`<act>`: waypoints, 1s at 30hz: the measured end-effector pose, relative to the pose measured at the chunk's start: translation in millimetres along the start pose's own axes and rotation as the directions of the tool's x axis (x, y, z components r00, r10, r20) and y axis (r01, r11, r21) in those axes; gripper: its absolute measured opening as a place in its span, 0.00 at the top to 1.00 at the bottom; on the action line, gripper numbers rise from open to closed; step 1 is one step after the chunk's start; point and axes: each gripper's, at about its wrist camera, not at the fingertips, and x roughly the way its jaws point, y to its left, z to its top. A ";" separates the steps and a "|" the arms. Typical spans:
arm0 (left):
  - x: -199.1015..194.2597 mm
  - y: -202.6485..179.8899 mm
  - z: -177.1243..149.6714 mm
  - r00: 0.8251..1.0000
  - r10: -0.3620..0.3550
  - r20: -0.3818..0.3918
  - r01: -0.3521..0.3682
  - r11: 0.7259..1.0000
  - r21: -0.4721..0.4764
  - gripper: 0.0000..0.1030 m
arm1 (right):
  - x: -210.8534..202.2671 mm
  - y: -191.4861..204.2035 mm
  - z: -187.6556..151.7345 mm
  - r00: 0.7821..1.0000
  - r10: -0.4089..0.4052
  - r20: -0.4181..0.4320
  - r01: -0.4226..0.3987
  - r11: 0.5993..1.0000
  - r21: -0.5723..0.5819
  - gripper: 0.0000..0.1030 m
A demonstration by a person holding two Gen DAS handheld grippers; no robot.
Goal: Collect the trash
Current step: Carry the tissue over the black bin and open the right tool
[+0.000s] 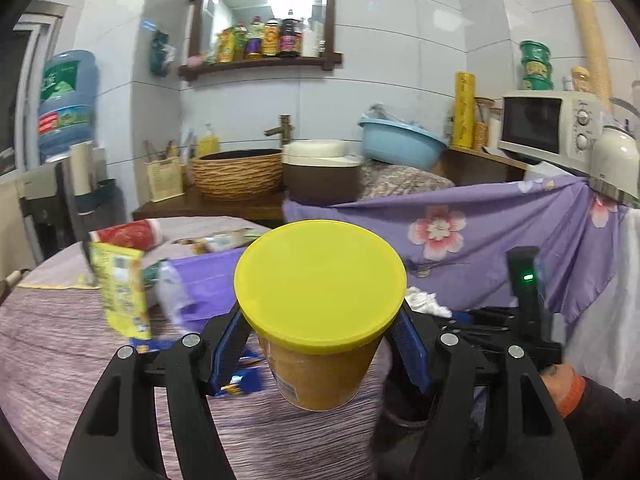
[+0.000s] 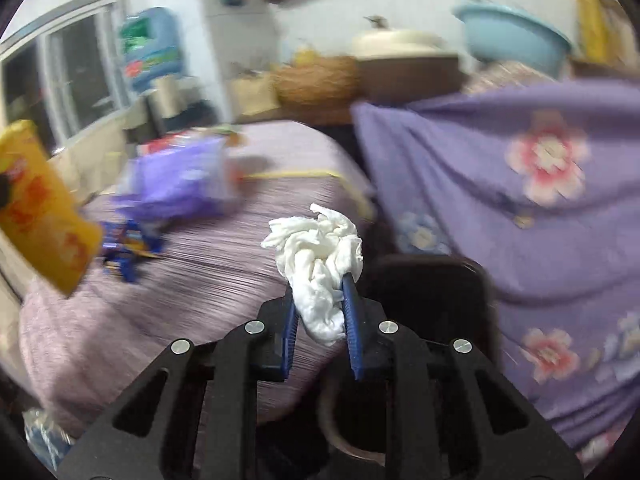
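- Two claws are loaded, each with one piece of trash, and both are held above the round table draped in a mauve ribbed cloth [image 1: 60, 360].
- Left claw [image 1: 320, 344]: its blue-padded fingers are closed about halfway against the sides of a yellow-lidded, orange-walled plastic cup [image 1: 320, 300]. The cup is upright and clear of the table.
- Right claw [image 2: 320, 312]: nearly closed, pinching a crumpled white tissue wad [image 2: 318, 264], most of which stands proud above the pads. The view is motion-blurred.
- Judgement on step: pick-up looks complete for both items; the carry to a bin is in hand.
- A dark rounded container rim [image 2: 340, 444] shows beneath the right claw, beside the purple floral sheet [image 2: 540, 208]. Whether this is the bin cannot be confirmed.
- Uncollected on the table: a purple plastic wrapper [image 1: 200, 284], a yellow snack packet [image 1: 120, 292], a small blue wrapper [image 2: 128, 248] and a red-and-white packet [image 1: 128, 234].
- Next move calls for each claw to be centred over the receptacle mouth before opening. The tissue is light and may cling to the pads. The cup is held on tapered walls and could slip if tilted.
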 end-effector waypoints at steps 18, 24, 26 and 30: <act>114.1 -94.3 -36.0 0.952 -0.246 -0.182 0.255 0.966 0.029 0.36 | 112.6 -76.1 -78.2 0.950 -0.111 -0.292 0.151 0.981 0.118 0.47; 146.6 -105.4 -54.6 0.932 -0.257 -0.256 0.272 0.962 0.026 0.36 | 62.7 -89.6 -76.5 0.941 -0.270 -0.205 0.284 0.958 0.044 0.30; 160.2 -109.9 -62.6 0.925 -0.255 -0.283 0.273 0.962 0.026 0.36 | 48.2 -101.2 -81.4 0.920 -0.338 -0.199 0.350 0.936 0.028 0.29; 196.7 -125.0 -86.5 0.901 -0.249 -0.356 0.275 0.961 0.022 0.36 | 24.4 -130.7 -98.4 0.890 -0.403 -0.213 0.427 0.900 0.083 0.25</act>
